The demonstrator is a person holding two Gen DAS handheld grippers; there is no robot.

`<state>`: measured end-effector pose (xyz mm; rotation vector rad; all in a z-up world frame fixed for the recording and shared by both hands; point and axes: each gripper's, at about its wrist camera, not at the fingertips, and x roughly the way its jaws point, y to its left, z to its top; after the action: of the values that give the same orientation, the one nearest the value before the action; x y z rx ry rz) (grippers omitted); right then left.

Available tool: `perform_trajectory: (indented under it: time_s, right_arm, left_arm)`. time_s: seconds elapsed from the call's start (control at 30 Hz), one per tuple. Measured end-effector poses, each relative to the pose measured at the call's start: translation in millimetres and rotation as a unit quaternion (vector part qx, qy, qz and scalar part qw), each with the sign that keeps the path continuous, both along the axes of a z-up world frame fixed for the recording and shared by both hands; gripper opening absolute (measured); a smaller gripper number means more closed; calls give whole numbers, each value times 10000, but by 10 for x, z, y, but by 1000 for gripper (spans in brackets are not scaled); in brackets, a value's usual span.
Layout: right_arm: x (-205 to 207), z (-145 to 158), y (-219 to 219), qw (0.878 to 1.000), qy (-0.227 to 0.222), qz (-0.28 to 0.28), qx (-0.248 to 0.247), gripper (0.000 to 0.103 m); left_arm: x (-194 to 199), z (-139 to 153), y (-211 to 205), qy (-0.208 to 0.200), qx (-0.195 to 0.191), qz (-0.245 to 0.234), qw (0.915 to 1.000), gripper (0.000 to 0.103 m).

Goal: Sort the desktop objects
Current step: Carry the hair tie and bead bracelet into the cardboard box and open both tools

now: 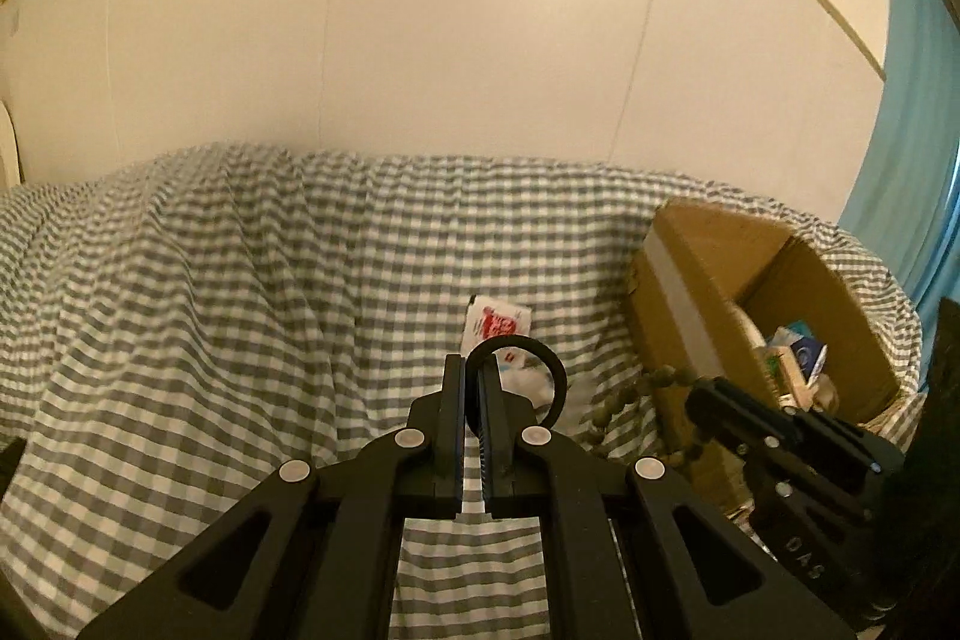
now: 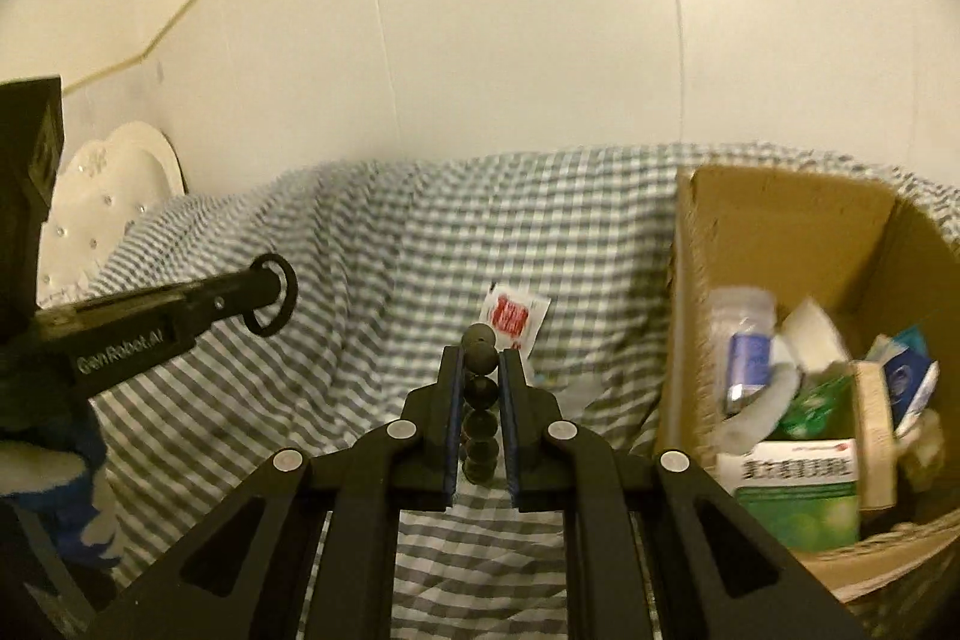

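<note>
Left wrist view: the left gripper (image 1: 473,370) has its jaws together on a black ring (image 1: 521,370), pinched at the rim so the loop stands clear of the pads. The right gripper (image 2: 480,364) is clamped on a string of beads (image 2: 480,400), lifted off the checked cloth (image 1: 240,310), likely so both can be carried to the box (image 2: 780,220) at right, which already holds packets and a bottle. A red-and-white sachet (image 2: 515,319) lies on the cloth between them. The beads' lower end is hidden behind the fingers; the sachet's print is too blurred to read.
</note>
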<state>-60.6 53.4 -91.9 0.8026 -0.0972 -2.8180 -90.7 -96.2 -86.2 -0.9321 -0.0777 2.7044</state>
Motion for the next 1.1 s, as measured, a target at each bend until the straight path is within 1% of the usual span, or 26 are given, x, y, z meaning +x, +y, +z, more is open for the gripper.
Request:
perform_trajectory:
  time_s: [0.13, 0.3, 0.53, 0.67, 0.77, 0.97, 1.1]
  right_arm:
    - [138, 221, 41, 9996, 270, -23, -58, 11]
    - [361, 504, 135, 9978, 640, -116, -143, 11]
    - [703, 854, 354, 9934, 1104, -260, -162, 11]
    - [867, 1013, 512, 9905, 1311, -371, -172, 11]
    - [983, 1114, 624, 9872, 1509, -496, -168, 11]
    - [1141, 1249, 909, 9821, 1713, -778, -114, 11]
    - [1191, 1228, 1061, 9805, 1744, -909, -30, 11]
  left_arm:
    - [115, 154, 95, 186, -10, 10, 9998, 4]
    - [299, 376, 254, 439, 99, -16, 9990, 4]
    - [518, 675, 439, 805, 187, -78, 9965, 4]
    - [584, 801, 540, 924, 280, -156, 9952, 4]
    - [605, 881, 658, 996, 296, -258, 9943, 4]
    - [632, 1000, 902, 1129, 263, -521, 9919, 4]
    - [637, 1013, 1107, 1155, 140, -748, 9904, 4]
